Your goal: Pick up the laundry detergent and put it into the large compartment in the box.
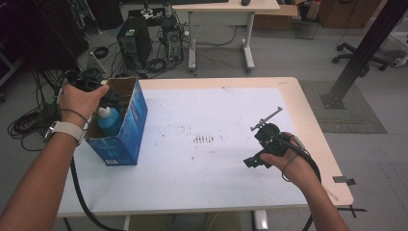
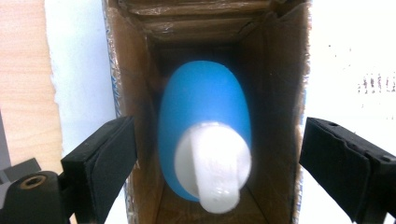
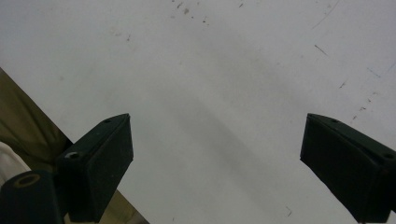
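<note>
– Where is the blue bottle [image 2: 204,126] seen?

– It is stood upright inside the open box [image 1: 126,126], directly under the left tongs [image 1: 103,94]. Their jaws are spread wide at both sides of the white cap [image 2: 213,165], and nothing is gripped.

– And the right tongs [image 1: 262,144]?

– They are held open over the white table [image 1: 202,163], well apart from the box.

The blue carton [image 1: 126,126] stands at the counter's [image 1: 216,183] near left; its walls hem in the blue bottle [image 2: 204,126], leaving narrow gaps beside it and the open top as the way in. To its right the white mat [image 1: 207,168] lies bare across the middle.
</note>
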`<state>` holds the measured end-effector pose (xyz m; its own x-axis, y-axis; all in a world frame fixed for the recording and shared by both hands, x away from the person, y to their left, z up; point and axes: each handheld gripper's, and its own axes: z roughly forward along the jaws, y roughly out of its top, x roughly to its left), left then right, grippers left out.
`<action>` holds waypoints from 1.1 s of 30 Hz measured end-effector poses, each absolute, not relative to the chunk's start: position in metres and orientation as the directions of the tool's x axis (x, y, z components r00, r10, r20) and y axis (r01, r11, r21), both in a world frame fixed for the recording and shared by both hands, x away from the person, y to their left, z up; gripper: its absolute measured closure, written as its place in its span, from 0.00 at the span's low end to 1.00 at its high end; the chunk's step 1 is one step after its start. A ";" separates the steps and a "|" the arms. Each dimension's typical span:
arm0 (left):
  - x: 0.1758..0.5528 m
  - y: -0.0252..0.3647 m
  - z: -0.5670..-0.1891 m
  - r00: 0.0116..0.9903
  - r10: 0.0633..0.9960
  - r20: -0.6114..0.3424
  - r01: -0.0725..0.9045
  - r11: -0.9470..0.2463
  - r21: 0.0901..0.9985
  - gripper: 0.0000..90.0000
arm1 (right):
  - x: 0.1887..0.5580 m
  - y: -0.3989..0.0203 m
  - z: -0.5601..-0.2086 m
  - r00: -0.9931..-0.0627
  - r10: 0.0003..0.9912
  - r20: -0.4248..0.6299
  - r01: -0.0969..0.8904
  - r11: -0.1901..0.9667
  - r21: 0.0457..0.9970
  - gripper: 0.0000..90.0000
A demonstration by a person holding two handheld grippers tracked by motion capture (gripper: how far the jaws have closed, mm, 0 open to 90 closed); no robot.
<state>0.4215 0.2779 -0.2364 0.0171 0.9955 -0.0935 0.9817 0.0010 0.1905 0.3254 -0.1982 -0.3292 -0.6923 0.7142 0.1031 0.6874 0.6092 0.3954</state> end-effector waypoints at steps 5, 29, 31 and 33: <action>0.420 0.277 -0.229 0.024 0.996 -0.084 0.979 -0.007 0.202 0.11 | 0.324 -0.198 -0.328 -0.694 0.712 0.102 0.685 0.610 0.398 0.10; 0.417 0.256 -0.167 0.019 0.996 -0.084 0.960 0.005 0.281 0.11 | 0.323 -0.196 -0.321 -0.696 0.712 0.090 0.680 0.613 0.402 0.10; 0.417 0.253 -0.160 0.019 0.997 -0.077 0.956 0.005 0.293 0.11 | 0.324 -0.197 -0.321 -0.695 0.714 0.087 0.680 0.613 0.402 0.10; 0.417 0.250 -0.155 0.021 0.997 -0.076 0.953 0.003 0.302 0.11 | 0.324 -0.197 -0.320 -0.696 0.713 0.083 0.678 0.615 0.403 0.10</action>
<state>0.4167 0.2497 -0.1549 0.0212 0.9969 -0.0759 0.9532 0.0028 0.3023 0.3239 -0.1972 -0.3197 -0.6962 0.7130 0.0832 0.6778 0.6148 0.4032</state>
